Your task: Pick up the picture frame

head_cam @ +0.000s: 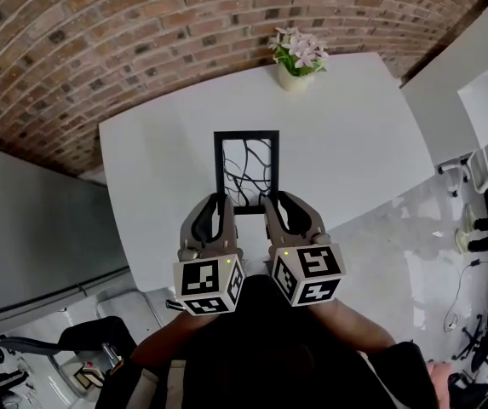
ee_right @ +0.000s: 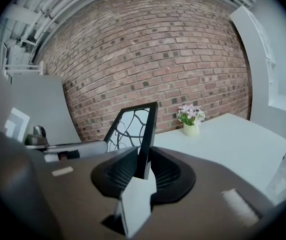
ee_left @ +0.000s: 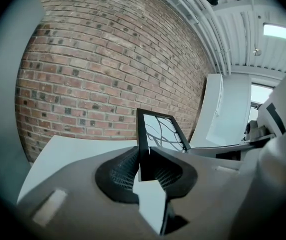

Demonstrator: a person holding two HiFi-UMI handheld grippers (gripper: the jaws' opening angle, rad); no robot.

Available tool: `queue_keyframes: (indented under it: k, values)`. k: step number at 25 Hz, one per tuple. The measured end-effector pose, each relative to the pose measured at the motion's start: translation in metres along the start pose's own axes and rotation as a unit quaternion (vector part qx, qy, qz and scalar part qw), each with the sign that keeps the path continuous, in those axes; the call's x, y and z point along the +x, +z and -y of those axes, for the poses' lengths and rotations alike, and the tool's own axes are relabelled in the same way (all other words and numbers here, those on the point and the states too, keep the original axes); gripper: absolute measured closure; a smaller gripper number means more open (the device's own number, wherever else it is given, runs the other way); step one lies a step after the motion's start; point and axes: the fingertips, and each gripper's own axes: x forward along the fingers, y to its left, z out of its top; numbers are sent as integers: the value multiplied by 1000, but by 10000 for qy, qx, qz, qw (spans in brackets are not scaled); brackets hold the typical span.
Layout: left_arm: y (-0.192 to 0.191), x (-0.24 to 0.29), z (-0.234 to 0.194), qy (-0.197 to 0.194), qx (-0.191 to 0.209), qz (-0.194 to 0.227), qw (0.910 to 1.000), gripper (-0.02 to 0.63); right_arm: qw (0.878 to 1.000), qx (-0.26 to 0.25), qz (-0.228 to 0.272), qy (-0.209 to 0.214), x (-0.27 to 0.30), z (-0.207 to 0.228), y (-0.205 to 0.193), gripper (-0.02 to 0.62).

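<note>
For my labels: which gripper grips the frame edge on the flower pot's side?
The right gripper: it clamps the picture frame edge nearer the flower pot; the left gripper clamps the opposite edge.

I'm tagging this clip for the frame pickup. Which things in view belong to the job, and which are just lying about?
Part of the job:
- picture frame
- left gripper and right gripper, each clamped on a near corner of the frame

Just there:
- potted flowers, at the far edge of the white table
- brick wall behind
</note>
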Motion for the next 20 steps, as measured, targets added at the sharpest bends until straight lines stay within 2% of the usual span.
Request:
queue_keyframes:
  k: [8,20]
  values:
    - [-2,3,19,-104,71,23,9999,551,9999,56,72,-91,-12,16,0,520]
    - [-8,1,24,-269,107,-64,9996,551,9995,169,71,-260,-20,18,-8,520]
